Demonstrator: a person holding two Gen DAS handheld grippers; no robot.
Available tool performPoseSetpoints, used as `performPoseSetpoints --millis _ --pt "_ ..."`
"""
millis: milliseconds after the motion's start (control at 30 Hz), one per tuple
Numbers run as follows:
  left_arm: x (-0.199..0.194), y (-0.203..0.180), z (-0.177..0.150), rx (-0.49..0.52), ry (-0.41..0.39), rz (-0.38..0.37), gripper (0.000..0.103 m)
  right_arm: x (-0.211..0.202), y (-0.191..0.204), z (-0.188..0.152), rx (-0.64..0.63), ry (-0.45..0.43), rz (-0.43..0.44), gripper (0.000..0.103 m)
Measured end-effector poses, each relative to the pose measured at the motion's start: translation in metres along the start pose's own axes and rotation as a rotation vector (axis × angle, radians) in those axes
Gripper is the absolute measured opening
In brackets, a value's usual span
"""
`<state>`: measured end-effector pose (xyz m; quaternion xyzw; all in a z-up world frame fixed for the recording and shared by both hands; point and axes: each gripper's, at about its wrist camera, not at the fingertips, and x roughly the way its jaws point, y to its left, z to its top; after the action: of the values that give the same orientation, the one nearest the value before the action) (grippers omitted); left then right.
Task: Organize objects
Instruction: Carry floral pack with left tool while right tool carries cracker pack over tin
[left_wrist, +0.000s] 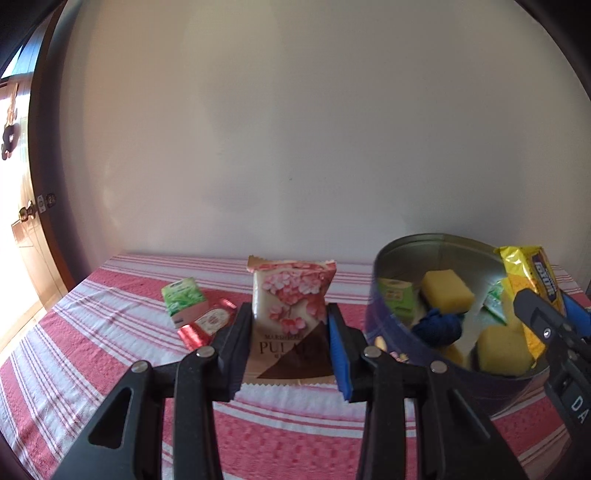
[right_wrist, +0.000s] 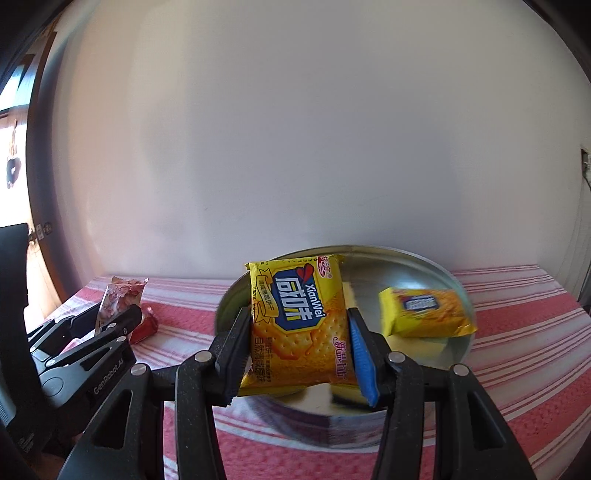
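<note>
Left gripper (left_wrist: 290, 328): clamped on the pink blossom packet (left_wrist: 291, 306), one jaw against each side edge.
Pink blossom packet: upright, long axis running up and down, crimped top edge highest, printed face toward the camera, held above the tablecloth (left_wrist: 92, 354) just left of the tin (left_wrist: 424, 354).
Right gripper (right_wrist: 299, 347): jaws partly apart and closed on the yellow cracker packet (right_wrist: 297, 321), pressing its two side edges.
Yellow cracker packet: nearly upright with a slight tilt, lettering turned sideways, held over the near rim of the tin.
Tin: round, shiny metal inside, dark printed wall outside – it holds yellow sponge-like blocks (left_wrist: 447, 293), a crumpled blue wrapper (left_wrist: 439, 326), a green sachet (left_wrist: 397, 299) and a second yellow cracker packet (right_wrist: 424, 314).
On the cloth: a green sachet (left_wrist: 183, 299) and a red foil packet (left_wrist: 207, 325) lie touching, left of the pink packet.
Surface: woven cloth in red and white stripes, lightly textured.
Room: plain pale wall (left_wrist: 295, 129) behind the table – dark wooden door frame (left_wrist: 48, 166) at far left, daylight beyond it.
</note>
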<state>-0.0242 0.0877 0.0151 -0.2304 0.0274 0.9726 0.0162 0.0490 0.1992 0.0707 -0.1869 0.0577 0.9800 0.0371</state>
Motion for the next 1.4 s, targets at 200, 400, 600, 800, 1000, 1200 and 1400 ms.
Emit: performPoseSetpoints --millis 200,400,600,800,1000,1200,1400 --pt "-0.007 -0.025 0.013 0.018 -0.037 -0.047 0.038 0.0 -0.03 0.007 0.022 -0.022 -0.065 0.052" --pt "-0.003 -0.048 0.021 0.035 -0.045 -0.087 0.038 0.004 -0.056 0.012 0.051 -0.026 -0.113 0.052" --pt "0.004 -0.072 0.029 0.043 -0.052 -0.131 0.038 0.005 -0.062 0.011 0.079 -0.02 -0.162 0.052" --pt "0.017 -0.094 0.032 0.058 -0.041 -0.164 0.038 0.008 -0.071 0.013 0.095 -0.021 -0.201 0.052" --pt "0.034 -0.105 0.031 0.062 0.002 -0.19 0.038 0.018 -0.078 0.015 0.094 0.011 -0.223 0.053" --pt "0.046 -0.118 0.025 0.095 0.035 -0.195 0.038 0.033 -0.088 0.011 0.072 0.046 -0.234 0.053" --pt "0.058 -0.118 0.02 0.098 0.077 -0.183 0.038 0.038 -0.082 0.009 0.049 0.062 -0.23 0.053"
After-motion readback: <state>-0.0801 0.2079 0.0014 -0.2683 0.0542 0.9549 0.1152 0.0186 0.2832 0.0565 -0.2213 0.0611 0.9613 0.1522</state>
